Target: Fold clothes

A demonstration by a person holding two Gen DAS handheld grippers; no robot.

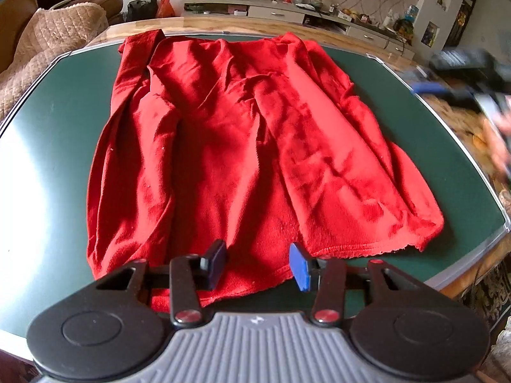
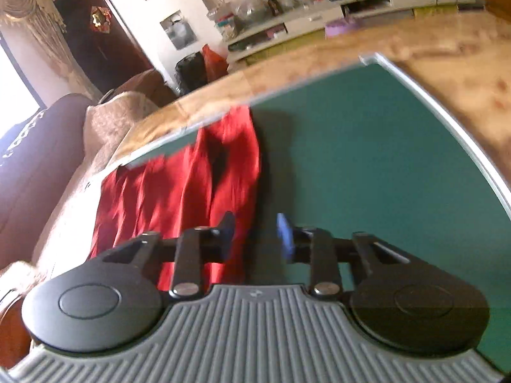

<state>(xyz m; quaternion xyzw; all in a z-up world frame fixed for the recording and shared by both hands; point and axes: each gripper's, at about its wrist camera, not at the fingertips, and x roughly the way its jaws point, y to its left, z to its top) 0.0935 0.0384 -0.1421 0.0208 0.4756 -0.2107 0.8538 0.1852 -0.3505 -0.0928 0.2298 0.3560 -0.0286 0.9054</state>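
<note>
A wrinkled red knit garment [image 1: 242, 146] lies flat on the smooth green mat [image 1: 415, 134]. The left gripper [image 1: 258, 263] and right gripper [image 2: 255, 236] both stand spread, pinching nothing.

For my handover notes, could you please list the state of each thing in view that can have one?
Red garment: spread flat on the green mat, creased, sides folded in, held by neither gripper.
Left gripper: open, nothing between its fingers, over the garment's near hem.
Right gripper: open, empty, blurred, beside the garment's edge.
Cabinet drawers: closed.
</note>
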